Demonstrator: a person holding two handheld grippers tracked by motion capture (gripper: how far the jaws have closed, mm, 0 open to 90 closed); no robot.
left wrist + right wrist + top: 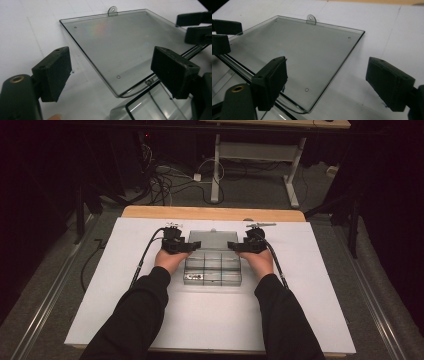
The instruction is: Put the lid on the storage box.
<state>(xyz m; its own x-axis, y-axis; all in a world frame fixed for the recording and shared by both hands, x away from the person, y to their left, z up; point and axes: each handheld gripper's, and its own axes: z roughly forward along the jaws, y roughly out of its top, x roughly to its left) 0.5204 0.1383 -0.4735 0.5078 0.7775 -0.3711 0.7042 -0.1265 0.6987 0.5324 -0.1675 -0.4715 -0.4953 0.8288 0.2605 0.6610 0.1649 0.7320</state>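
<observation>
A clear plastic compartment box (212, 267) lies on the white board (125, 285). Its lid (213, 240) is swung open and lies flat on the far side. My left gripper (192, 246) is at the lid's left edge, near the hinge. In the left gripper view, the left gripper (111, 57) is open, its jaws straddle the lid (120, 37) corner, and the pads are clear of it. My right gripper (234, 246) mirrors it at the lid's right edge. In the right gripper view, the right gripper (329, 75) is open and the lid (294, 45) corner sits between untouching pads.
The board rests on a wooden table whose far edge (215, 213) is close behind the lid. Small dark items sit in the box's front-left compartment (194, 276). Cables (142, 262) trail from both grippers. Desk legs (216, 170) and floor cables lie beyond.
</observation>
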